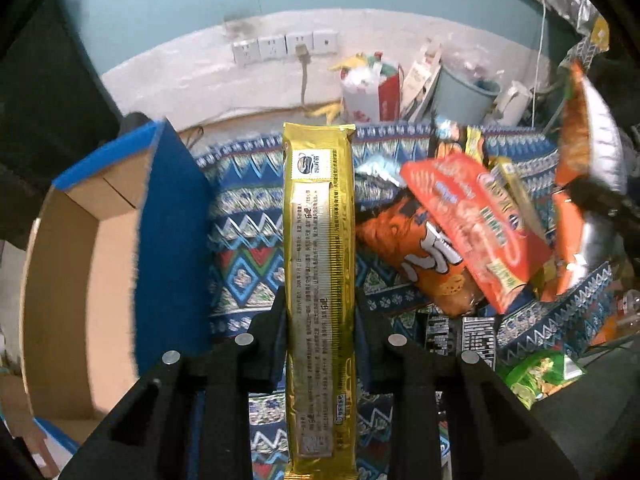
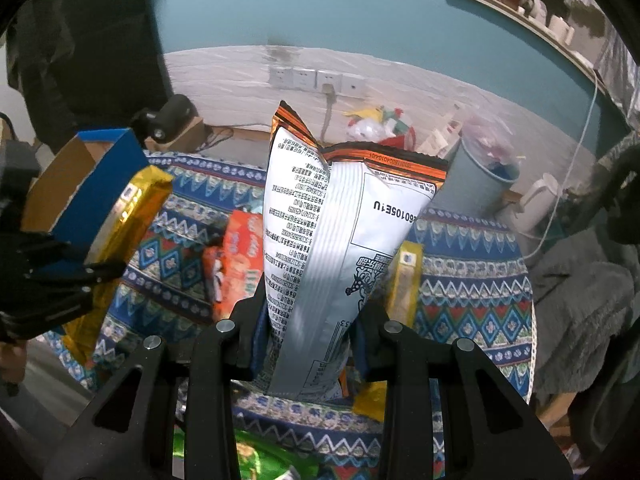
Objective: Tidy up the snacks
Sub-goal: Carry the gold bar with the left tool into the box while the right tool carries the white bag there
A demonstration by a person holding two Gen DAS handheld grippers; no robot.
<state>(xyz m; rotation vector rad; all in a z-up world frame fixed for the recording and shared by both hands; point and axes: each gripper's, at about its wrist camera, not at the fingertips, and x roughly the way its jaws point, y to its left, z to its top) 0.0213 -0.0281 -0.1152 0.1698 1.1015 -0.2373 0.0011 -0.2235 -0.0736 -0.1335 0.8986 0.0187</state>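
My left gripper (image 1: 320, 300) is shut on a long gold snack pack (image 1: 320, 240) and holds it above the patterned cloth, right of an open blue cardboard box (image 1: 172, 216). My right gripper (image 2: 310, 312) is shut on a silver and orange chip bag (image 2: 336, 216), held upright over the table. In the right wrist view the gold pack (image 2: 124, 224) and left gripper show at the left, by the blue box (image 2: 100, 184). In the left wrist view the held chip bag (image 1: 588, 152) shows at the right.
A pile of snacks lies on the cloth: an orange chip bag (image 1: 424, 256), a red pack (image 1: 476, 224), a yellow pack (image 2: 406, 280), a green bag (image 1: 536, 376). A grey bin (image 2: 476, 184), a white kettle (image 2: 536, 200) and wall sockets (image 1: 284, 46) stand behind.
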